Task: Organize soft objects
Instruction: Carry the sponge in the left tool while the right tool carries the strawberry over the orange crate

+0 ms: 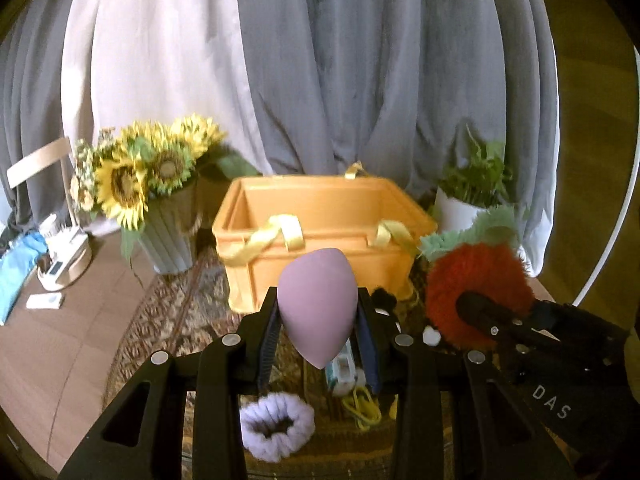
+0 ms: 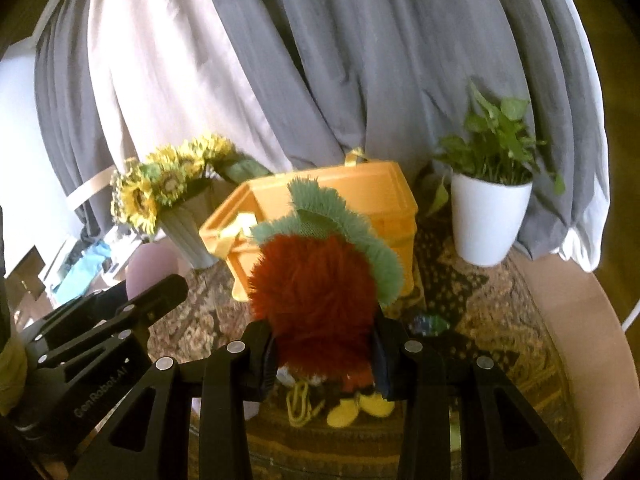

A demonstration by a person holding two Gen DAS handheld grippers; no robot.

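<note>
We pinch a mauve teardrop-shaped foam sponge [image 1: 318,306] in our left gripper [image 1: 318,320] and a red furry plush with green fringe [image 2: 316,280] in our right gripper [image 2: 324,354], both raised before the orange plastic crate [image 1: 320,220].

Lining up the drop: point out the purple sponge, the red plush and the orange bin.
purple sponge [image 1: 316,304], left wrist view, its middle.
red plush [image 2: 316,284], right wrist view, red fur.
orange bin [image 1: 320,280], left wrist view, front wall.

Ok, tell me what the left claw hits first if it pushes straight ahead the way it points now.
Probably the near wall of the orange crate. The left claw, shut on the pink makeup sponge, points at it, and nothing shows between sponge and crate, though depth is hard to judge in the fisheye view.
</note>
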